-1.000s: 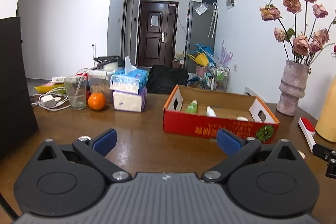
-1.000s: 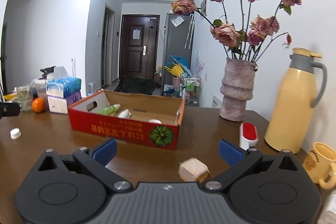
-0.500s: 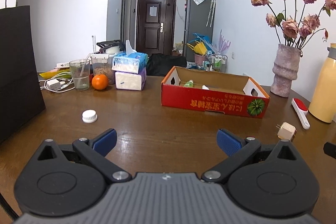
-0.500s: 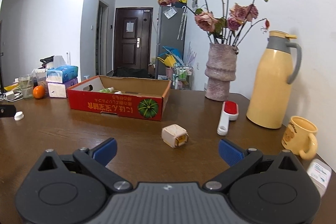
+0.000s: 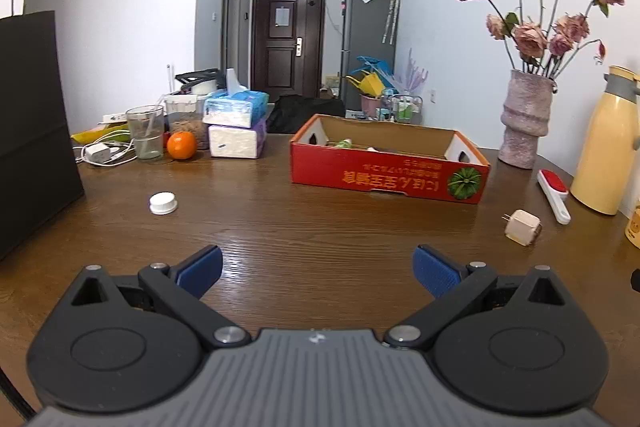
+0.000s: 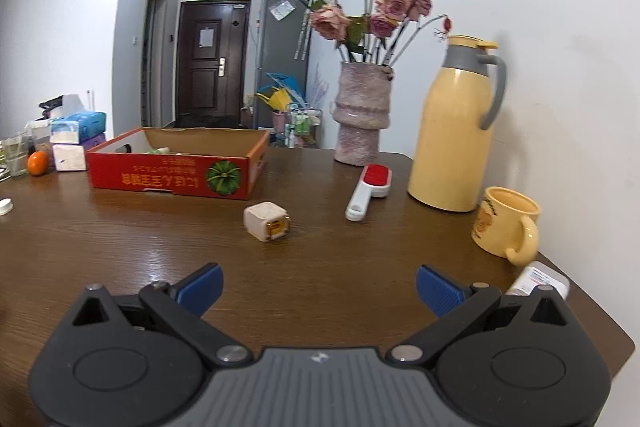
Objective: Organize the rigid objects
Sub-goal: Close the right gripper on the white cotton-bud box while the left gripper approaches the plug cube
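A red cardboard box [image 5: 388, 179] [image 6: 176, 179] stands on the wooden table with a few small bottles inside. A white cap [image 5: 163, 203] [image 6: 5, 206] lies on the table left of it. A white plug adapter [image 5: 521, 227] [image 6: 267, 221] lies in front of the box's right corner. A red-and-white lint brush [image 5: 553, 192] [image 6: 369, 188] lies to the right. My left gripper [image 5: 318, 273] is open and holds nothing, well short of the cap and box. My right gripper [image 6: 318, 287] is open too, a little short of the adapter.
Tissue packs [image 5: 236, 123], an orange [image 5: 181, 145], a glass [image 5: 145, 131] and a charger cable [image 5: 102, 151] crowd the far left. A black bag [image 5: 32, 131] stands at left. A vase of roses [image 6: 362, 115], yellow thermos [image 6: 456, 123], yellow mug [image 6: 506, 223] and small white bottle [image 6: 540, 281] line the right edge.
Both grippers have pulled back from the box, so the cap, adapter, mug and more table have come into view. Both stay open.
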